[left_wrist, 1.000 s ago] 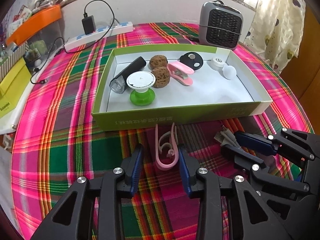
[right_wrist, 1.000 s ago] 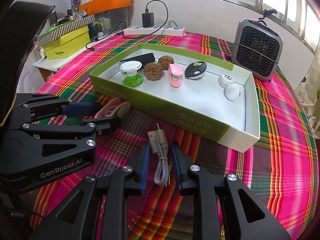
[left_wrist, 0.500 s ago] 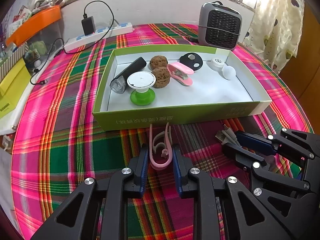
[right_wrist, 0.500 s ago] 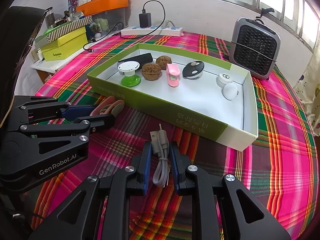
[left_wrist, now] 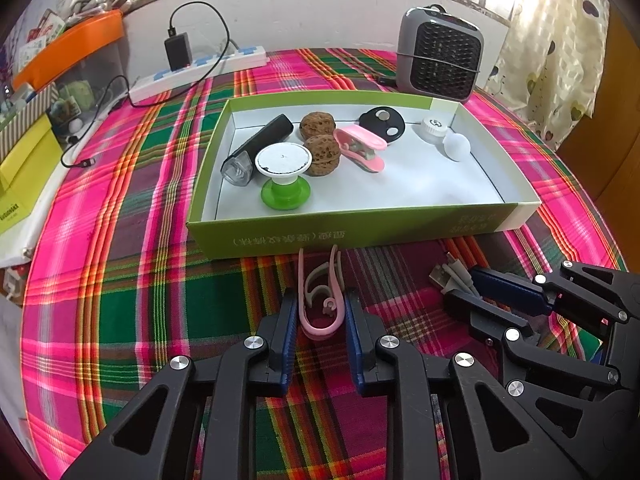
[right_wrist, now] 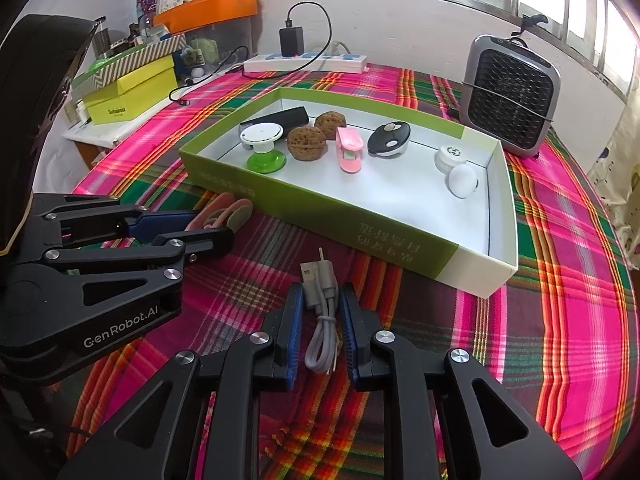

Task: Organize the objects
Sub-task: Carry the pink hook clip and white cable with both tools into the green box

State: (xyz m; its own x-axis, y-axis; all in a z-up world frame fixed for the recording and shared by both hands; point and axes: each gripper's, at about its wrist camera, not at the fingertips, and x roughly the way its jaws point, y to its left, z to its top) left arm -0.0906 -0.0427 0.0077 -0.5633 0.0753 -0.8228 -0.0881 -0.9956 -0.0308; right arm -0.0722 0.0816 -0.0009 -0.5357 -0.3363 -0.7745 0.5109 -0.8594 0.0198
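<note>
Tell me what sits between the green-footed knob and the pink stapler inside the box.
In the left wrist view, a walnut lies between the knob and the pink stapler, inside the box. The right wrist view agrees.

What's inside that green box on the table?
Inside the green box: a black tube, a white-topped green knob, two walnuts, a pink clip, a black disc, a white cap, a white ball. The near wall hides the floor behind it.

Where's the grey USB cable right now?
The grey USB cable lies between the right gripper fingers, on the plaid tablecloth just outside the green box.
</note>
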